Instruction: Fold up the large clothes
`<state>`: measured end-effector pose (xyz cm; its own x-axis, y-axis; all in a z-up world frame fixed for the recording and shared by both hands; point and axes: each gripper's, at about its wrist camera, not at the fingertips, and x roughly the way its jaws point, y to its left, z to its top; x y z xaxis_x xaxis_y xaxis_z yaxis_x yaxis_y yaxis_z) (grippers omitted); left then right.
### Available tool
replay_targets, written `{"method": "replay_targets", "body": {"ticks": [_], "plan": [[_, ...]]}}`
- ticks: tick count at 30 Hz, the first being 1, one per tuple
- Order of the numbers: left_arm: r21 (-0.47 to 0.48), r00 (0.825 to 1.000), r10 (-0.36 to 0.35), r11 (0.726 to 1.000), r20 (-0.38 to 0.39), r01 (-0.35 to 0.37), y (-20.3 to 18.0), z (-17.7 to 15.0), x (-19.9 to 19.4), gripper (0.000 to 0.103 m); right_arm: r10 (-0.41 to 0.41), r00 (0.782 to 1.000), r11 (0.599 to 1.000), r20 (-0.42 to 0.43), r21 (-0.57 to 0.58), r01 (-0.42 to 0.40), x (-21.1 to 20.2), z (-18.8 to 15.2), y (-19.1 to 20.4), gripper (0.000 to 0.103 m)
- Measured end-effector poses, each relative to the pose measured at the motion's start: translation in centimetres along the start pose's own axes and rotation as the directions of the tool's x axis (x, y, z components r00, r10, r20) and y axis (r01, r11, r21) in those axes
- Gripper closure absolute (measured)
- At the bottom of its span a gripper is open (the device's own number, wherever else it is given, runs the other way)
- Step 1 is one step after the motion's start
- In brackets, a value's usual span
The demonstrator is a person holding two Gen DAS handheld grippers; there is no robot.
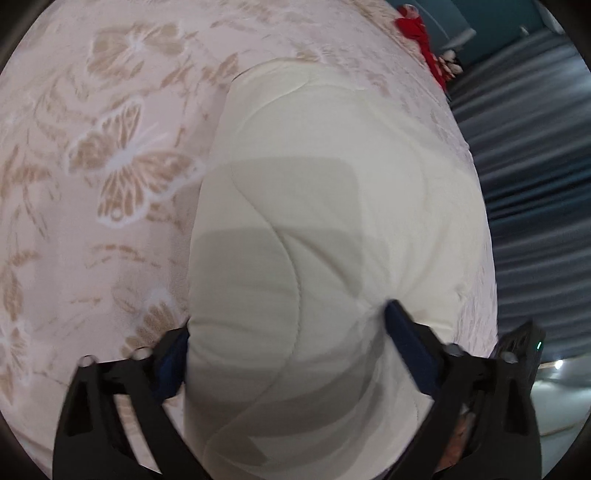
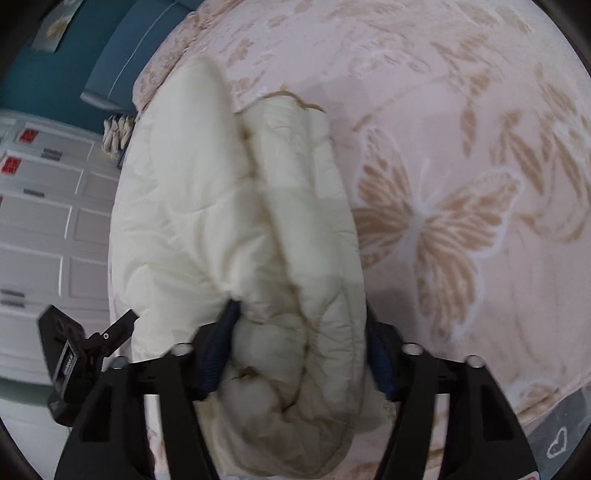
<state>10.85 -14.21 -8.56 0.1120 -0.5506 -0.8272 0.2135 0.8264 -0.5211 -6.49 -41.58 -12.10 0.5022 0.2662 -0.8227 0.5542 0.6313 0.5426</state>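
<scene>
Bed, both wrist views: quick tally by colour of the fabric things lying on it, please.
Cream: 1, the padded garment, bunched between the fingers of both the left gripper and the right gripper.
Pink with tan butterflies: 1, the bedspread underneath.
Red: 1, a cloth item at the far edge, too small to identify.
Total: 3

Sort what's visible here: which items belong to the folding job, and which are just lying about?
Job: cream padded garment, left gripper, right gripper, butterfly bedspread underneath.

Lying about: red cloth, white drawers, blue curtain.
</scene>
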Motion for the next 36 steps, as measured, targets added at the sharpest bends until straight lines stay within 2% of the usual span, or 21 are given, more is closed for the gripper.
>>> {"method": "replay_targets", "body": {"ticks": [1, 2, 3, 5, 6, 9, 11, 13, 16, 18, 20, 21, 23, 25, 28, 30, 31, 33, 36], "plan": [[0.028, 1.0, 0.007, 1.0, 0.011, -0.007, -0.4, -0.2, -0.6, 0.031, -0.016, 1.0, 1.0, 0.016, -0.024, 0.016, -0.3, -0.1, 0.8, 0.061], [0.065, 1.0, 0.014, 0.998, 0.025, -0.015, -1.0, -0.3, -1.4, 0.036, -0.031, 0.999, 0.998, 0.03, -0.058, 0.033, -0.8, -0.4, 1.7, 0.072], [0.093, 0.999, 0.017, 0.995, 0.038, -0.02, -1.4, -0.5, -2.3, 0.043, -0.037, 0.998, 0.995, 0.041, -0.095, 0.041, -1.3, -0.5, 2.6, 0.074], [0.119, 0.998, 0.027, 0.992, 0.058, -0.034, -1.5, -0.6, -3.8, 0.045, -0.076, 0.995, 0.979, 0.068, -0.184, 0.087, -2.1, -1.4, 5.1, 0.074], [0.128, 0.996, 0.051, 0.99, 0.072, -0.06, -1.4, -0.8, -4.7, 0.045, -0.074, 0.995, 0.975, 0.062, -0.206, 0.085, -2.0, -1.9, 5.7, 0.075], [0.133, 0.994, 0.095, 0.986, 0.048, -0.101, 0.0, -1.6, -4.9, 0.045, -0.096, 0.995, 0.971, 0.031, -0.219, 0.101, -0.3, -3.4, 6.0, 0.075], [0.135, 0.991, 0.127, 0.982, 0.033, -0.13, 0.6, -2.2, -3.4, 0.044, -0.162, 0.986, 0.956, 0.051, -0.239, 0.169, 1.0, -4.1, 5.8, 0.074], [0.168, 0.983, 0.172, 0.969, 0.062, -0.181, 0.4, -2.7, -2.7, 0.042, -0.191, 0.979, 0.944, 0.068, -0.262, 0.202, 1.7, -4.3, 5.9, 0.072], [0.169, 0.976, 0.205, 0.962, 0.065, -0.214, -0.3, -2.4, -2.1, 0.038, -0.213, 0.975, 0.935, 0.057, -0.276, 0.22, 2.1, -4.0, 6.2, 0.069], [0.155, 0.975, 0.216, 0.962, 0.059, -0.223, -0.5, -2.2, -2.1, 0.036, -0.217, 0.976, 0.94, 0.035, -0.261, 0.219, 1.9, -3.6, 6.5, 0.062], [0.142, 0.974, 0.218, 0.964, 0.059, -0.225, -0.6, -1.9, -2.8, 0.032, -0.213, 0.977, 0.95, 0.015, -0.229, 0.211, 1.0, -3.1, 7.1, 0.06], [0.139, 0.97, 0.233, 0.961, 0.063, -0.24, -0.8, -1.8, -3.4, 0.03, -0.202, 0.979, 0.959, 0.01, -0.203, 0.199, 0.1, -2.9, 7.2, 0.055], [0.141, 0.968, 0.243, 0.958, 0.069, -0.25, -0.6, -1.5, -4.7, 0.029, -0.193, 0.98, 0.961, 0.041, -0.193, 0.198, -2.0, -2.6, 7.9, 0.055], [0.136, 0.965, 0.246, 0.957, 0.09, -0.256, -0.7, -1.3, -6.2, 0.029, -0.194, 0.975, 0.953, 0.108, -0.217, 0.213, -4.1, -2.0, 9.7, 0.054], [0.134, 0.966, 0.204, 0.965, 0.16, -0.226, -1.8, 0.5, -8.9, 0.018, -0.15, 0.976, 0.95, 0.156, -0.25, 0.186, -5.8, -0.9, 11.8, 0.046], [0.126, 0.965, 0.173, 0.972, 0.198, -0.2, -2.3, 2.3, -10.0, 0.014, -0.117, 0.978, 0.949, 0.171, -0.271, 0.161, -5.4, 1.1, 13.6, 0.044], [0.121, 0.965, 0.162, 0.974, 0.208, -0.189, -2.6, 3.7, -10.2, 0.011, -0.125, 0.974, 0.945, 0.186, -0.278, 0.175, -4.8, 2.1, 14.4, 0.044], [0.106, 0.965, 0.167, 0.976, 0.201, -0.191, -2.5, 6.2, -9.6, 0.011, -0.15, 0.969, 0.94, 0.198, -0.276, 0.202, -3.8, 3.8, 14.8, 0.041], [0.063, 0.971, 0.188, 0.978, 0.148, -0.199, -1.5, 8.8, -7.6, 0.011, -0.211, 0.964, 0.942, 0.159, -0.23, 0.244, -0.8, 6.3, 13.9, 0.041]]}}
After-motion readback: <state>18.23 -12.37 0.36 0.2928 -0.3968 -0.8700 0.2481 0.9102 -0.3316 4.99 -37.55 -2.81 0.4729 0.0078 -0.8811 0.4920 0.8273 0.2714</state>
